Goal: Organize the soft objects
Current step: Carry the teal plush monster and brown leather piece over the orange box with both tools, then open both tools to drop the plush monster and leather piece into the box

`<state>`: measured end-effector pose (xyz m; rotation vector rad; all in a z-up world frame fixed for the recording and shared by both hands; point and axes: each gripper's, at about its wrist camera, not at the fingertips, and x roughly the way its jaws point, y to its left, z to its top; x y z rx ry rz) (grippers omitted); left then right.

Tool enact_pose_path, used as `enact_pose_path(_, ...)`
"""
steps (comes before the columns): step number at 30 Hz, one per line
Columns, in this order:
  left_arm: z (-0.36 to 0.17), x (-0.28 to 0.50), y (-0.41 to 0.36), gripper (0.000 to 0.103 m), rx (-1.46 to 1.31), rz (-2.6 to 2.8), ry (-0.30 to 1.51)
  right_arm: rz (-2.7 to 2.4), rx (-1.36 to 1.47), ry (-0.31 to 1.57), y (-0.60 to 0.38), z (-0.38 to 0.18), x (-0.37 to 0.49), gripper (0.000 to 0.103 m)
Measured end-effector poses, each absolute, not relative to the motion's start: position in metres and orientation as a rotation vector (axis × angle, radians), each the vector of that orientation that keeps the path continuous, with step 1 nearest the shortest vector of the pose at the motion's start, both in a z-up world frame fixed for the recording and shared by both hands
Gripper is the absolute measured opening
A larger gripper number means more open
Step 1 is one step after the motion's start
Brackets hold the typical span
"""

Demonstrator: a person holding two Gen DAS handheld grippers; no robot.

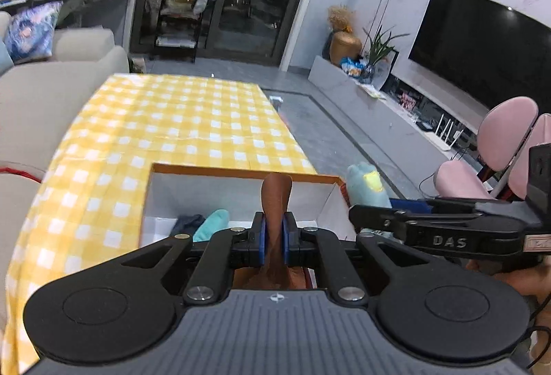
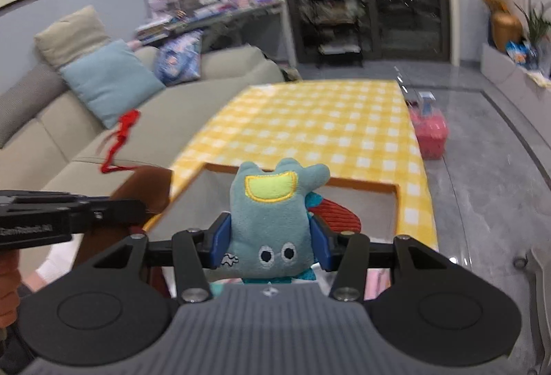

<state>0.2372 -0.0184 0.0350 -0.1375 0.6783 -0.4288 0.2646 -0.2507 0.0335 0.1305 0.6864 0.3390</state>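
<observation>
L gripper [image 1: 274,239] is clenched on a brown soft item [image 1: 276,202]: blue pads pinch it w/ almost no gap, the brown strip sticks up past the fingers [image 1: 257,237] and more of it bunches below them. It hangs over the near end of an open white box [image 1: 237,192] w/ an orange rim, which sits on the worktop [image 1: 179,120] covered by a yellow-white checked cloth. Inside the box, left wrist view: a dark blue cloth piece [image 1: 187,223] and a teal soft piece [image 1: 215,223] side by side near the L wall.

R gripper [image 2: 270,240] is grasping a teal plush toy [image 2: 270,220], fingers [image 2: 220,242] set wider, pads pressed into both sides of its body. Toy has a yellow-green patch up top and stitched eyes lower down, so it looks upside down. It's held above the box; behind it, in the box, lies a red ribbed fabric item [image 2: 339,215]. Same plush shows in the left wrist view just R of the box, w/ the R gripper's black frame beside the L one.

Around: beige sofa [image 2: 69,134] w/ light blue cushion [image 2: 110,82] and a red string [image 2: 120,137] on the L side of the worktop; pink basket [image 2: 430,134] on the grey floor at the worktop's R edge; TV [image 1: 482,54] on the wall, pink chair [image 1: 489,151] far R. Both views are a bit blurred.
</observation>
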Motion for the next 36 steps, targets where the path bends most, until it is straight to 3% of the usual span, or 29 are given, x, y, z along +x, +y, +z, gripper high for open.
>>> enact_pose_path(16, -0.039, 0.33, -0.067, 0.01, -0.188, -0.425, 0.941, 0.246, 0.226, 0.825, -0.262, -0.033, 0.342, 0.049)
enact_pose_path(21, -0.045, 0.347, -0.076, 0.011, -0.177, -0.355, 0.917, 0.244, 0.201, 0.84, -0.263, -0.051, 0.348, 0.049)
enact_pose_path(28, -0.042, 0.339, -0.1, 0.014, -0.068, -0.209, 0.749, 0.239, 0.073, 0.804, -0.254, -0.048, 0.341, 0.049)
enact_pose_path(29, -0.042, 0.337, -0.102, 0.02, -0.067, -0.196, 0.738, 0.238, 0.041, 0.793, -0.251, -0.048, 0.339, 0.049)
enact_pose_path(30, -0.042, 0.338, -0.102, 0.039, -0.07, -0.188, 0.732, 0.24, 0.008, 0.788, -0.248, -0.048, 0.338, 0.049)
enact_pose_path(31, -0.043, 0.335, -0.103, 0.05, -0.08, -0.18, 0.721, 0.246, -0.011, 0.789, -0.246, -0.049, 0.338, 0.049)
enact_pose_path(32, -0.042, 0.333, -0.102, 0.071, -0.097, -0.177, 0.706, 0.252, -0.025, 0.79, -0.245, -0.05, 0.338, 0.049)
enact_pose_path(36, -0.04, 0.326, -0.1, 0.085, -0.156, -0.177, 0.66, 0.253, -0.019, 0.782, -0.25, -0.049, 0.34, 0.049)
